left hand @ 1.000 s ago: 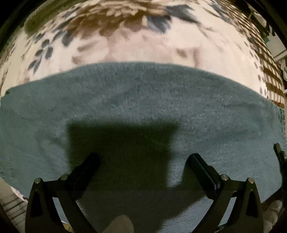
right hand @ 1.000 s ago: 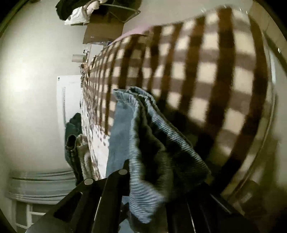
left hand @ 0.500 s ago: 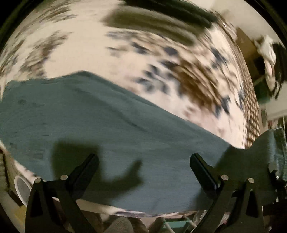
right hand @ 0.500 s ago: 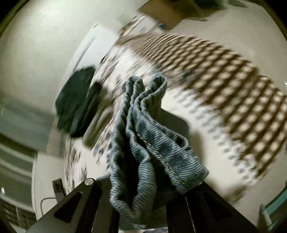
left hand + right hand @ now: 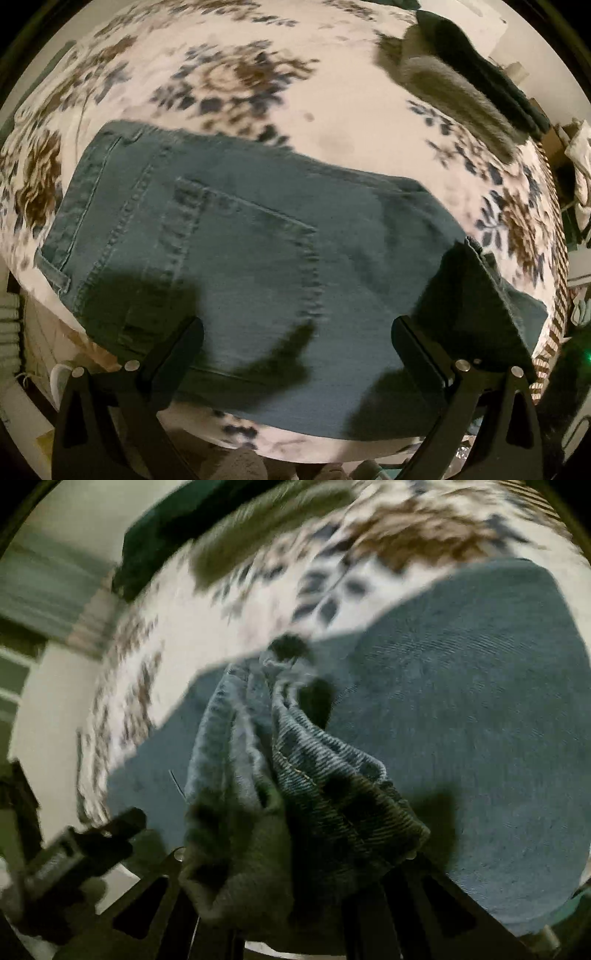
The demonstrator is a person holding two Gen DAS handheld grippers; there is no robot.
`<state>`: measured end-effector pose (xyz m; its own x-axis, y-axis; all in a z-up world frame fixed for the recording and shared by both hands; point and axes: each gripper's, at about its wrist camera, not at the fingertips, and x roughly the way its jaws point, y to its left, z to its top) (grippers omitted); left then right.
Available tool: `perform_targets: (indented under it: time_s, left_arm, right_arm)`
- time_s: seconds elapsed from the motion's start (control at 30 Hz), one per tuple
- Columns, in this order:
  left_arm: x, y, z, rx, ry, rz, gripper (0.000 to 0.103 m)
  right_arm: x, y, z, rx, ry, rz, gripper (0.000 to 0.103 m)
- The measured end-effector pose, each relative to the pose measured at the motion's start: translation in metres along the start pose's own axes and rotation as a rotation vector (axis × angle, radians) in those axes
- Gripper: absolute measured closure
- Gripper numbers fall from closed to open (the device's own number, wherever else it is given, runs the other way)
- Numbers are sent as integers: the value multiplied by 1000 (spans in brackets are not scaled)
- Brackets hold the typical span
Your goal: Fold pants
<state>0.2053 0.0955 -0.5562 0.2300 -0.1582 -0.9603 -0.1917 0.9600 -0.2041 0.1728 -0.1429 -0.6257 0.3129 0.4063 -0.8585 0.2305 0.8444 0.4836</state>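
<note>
Midway through the fold, a pair of blue jeans (image 5: 258, 258) lies flat on a floral bedspread (image 5: 332, 110), back pocket (image 5: 243, 251) and waistband (image 5: 85, 206) facing up at the near edge of the bed. The right tongs (image 5: 295, 867) are pinching a bunched hem end of the jeans (image 5: 295, 775), holding it above the flat denim; in the left wrist view that raised end shows as a dark flap (image 5: 476, 306) at the right side of the garment. The left tongs (image 5: 295, 343) hover spread wide over the seat of the jeans, gripping nothing.

By the look of it, the legs already lie one on top of the other, and the leg end is being brought toward the waistband; that fold is not yet laid down. Setting the hem down, smoothing it, and probably one more fold appear to remain. Other folded clothes (image 5: 461, 85) sit well apart at the far corner of the bed.
</note>
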Motion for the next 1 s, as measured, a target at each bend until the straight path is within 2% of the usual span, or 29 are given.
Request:
perform_targets:
  time_s: [0.03, 0.07, 0.13, 0.23, 0.33, 0.47, 0.6, 0.63, 0.67, 0.7, 0.73, 0.8, 0.83, 0.9, 0.97, 1.0]
  left_arm:
    - [1, 3, 1, -6, 4, -2, 0]
    - [1, 7, 2, -14, 7, -9, 0]
    - [0, 8, 6, -26, 7, -30, 0]
    - [-4, 4, 13, -44, 9, -89, 0]
    - [-3, -10, 21, -38, 20, -159, 0]
    - [16, -47, 20, 41, 57, -217, 0]
    - [52, -87, 9, 194, 111, -169, 0]
    - [66, -96, 5, 237, 150, -149, 8]
    - [78, -103, 0, 271, 193, -141, 21]
    - [85, -107, -4, 299, 211, -111, 46]
    - [84, -110, -6, 314, 184, -82, 65]
    - [75, -109, -9, 319, 145, -95, 88]
    - [70, -106, -11, 316, 136, -96, 94]
    - [56, -97, -14, 289, 114, -114, 96]
    - [42, -92, -18, 288, 88, -111, 96]
    - [33, -87, -20, 276, 74, -105, 97]
  right_arm:
    - [9, 4, 8, -16, 25, -26, 81]
    - [16, 11, 9, -35, 78, -11, 58]
    - [18, 23, 17, -67, 140, 76, 32]
    - [-2, 36, 18, -136, 143, 146, 31]
    - [-39, 17, 18, -111, 95, 156, 30]
    - [-75, -28, 13, -16, 48, 35, 30]
    - [-97, -77, 21, 94, 18, -61, 30]
    - [-101, -89, 21, 127, 9, -81, 30]
    - [-103, -100, 19, 154, 9, -92, 30]
    - [-105, -111, 19, 174, 9, -104, 29]
    - [-105, -119, 17, 185, 8, -117, 29]
    - [-103, -130, 15, 189, 14, -151, 29]
    - [-100, -129, 16, 185, 18, -172, 29]
    - [-91, -126, 18, 155, 37, -245, 29]
    - [-80, -117, 22, 121, 63, -299, 14]
    - [-76, -114, 24, 101, 75, -324, 11]
